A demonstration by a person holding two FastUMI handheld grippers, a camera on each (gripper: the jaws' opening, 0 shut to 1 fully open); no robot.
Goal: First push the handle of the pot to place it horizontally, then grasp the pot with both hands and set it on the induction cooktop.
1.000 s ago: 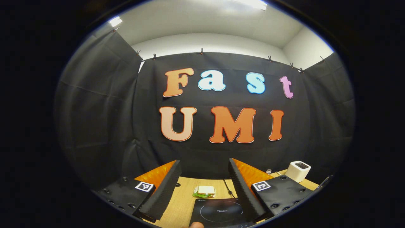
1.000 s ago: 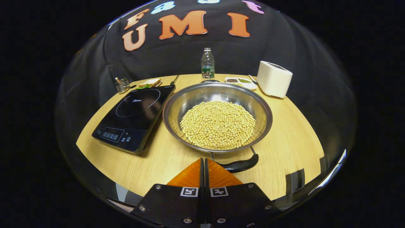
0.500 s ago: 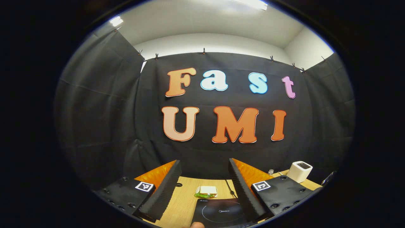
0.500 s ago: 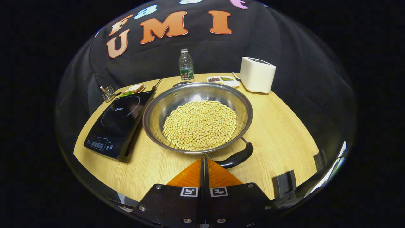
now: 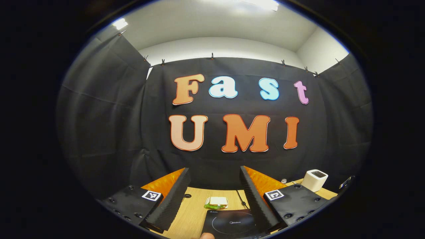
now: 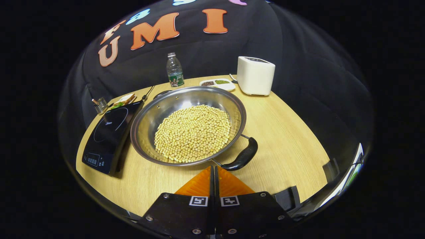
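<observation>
We are pushing the pot (image 6: 189, 129) handle (image 6: 241, 158) rightward with our closed right gripper (image 6: 214, 171); our left gripper (image 5: 214, 199) is hanging wide open, empty.

The left gripper (image 5: 215, 176) has two long jaws with ribbed, sawtooth inner faces, each backed by a smooth triangular panel. Each jaw sits on a flat black mounting plate studded with round screws, and each plate carries a small square black-and-white marker near the jaw's root. A rounded fingertip (image 5: 207, 236) of the person shows at the bottom edge between the plates.

The right gripper (image 6: 214, 169) shows the same build: two triangular panels meeting along a thin centre seam, black plates below with silver screw heads at the corners, and a pair of square black-and-white markers side by side at the seam.
</observation>
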